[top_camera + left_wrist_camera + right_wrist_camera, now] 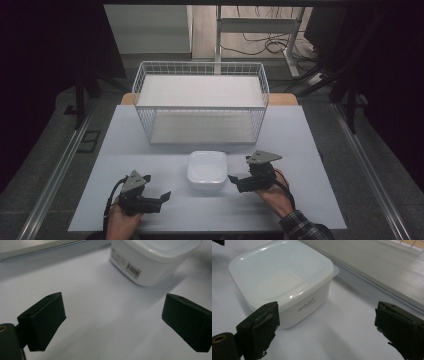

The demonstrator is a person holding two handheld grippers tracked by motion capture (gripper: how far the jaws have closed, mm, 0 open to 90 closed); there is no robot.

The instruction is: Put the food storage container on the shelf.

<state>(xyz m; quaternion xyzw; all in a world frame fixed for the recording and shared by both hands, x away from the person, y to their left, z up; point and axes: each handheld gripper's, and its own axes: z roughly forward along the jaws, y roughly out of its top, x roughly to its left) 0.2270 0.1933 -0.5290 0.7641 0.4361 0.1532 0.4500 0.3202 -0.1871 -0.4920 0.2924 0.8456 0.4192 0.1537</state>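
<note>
Light, stiff, slick lidded tub [206,170] at worktop center; grip its rim. Left tongs [164,196] at 8 o'clock and right tongs [233,179] at 3 gape wide, empty.

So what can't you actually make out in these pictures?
- What is inside the white lidded box: the opaque lid covers it in the high view and the right gripper view.
- The text and barcode on the box label: too small in the left gripper view.
- The far end of the wire basket: blocked by its own shelves in the high view.
- The person beyond the forearms: cut off by the bottom edge.
</note>
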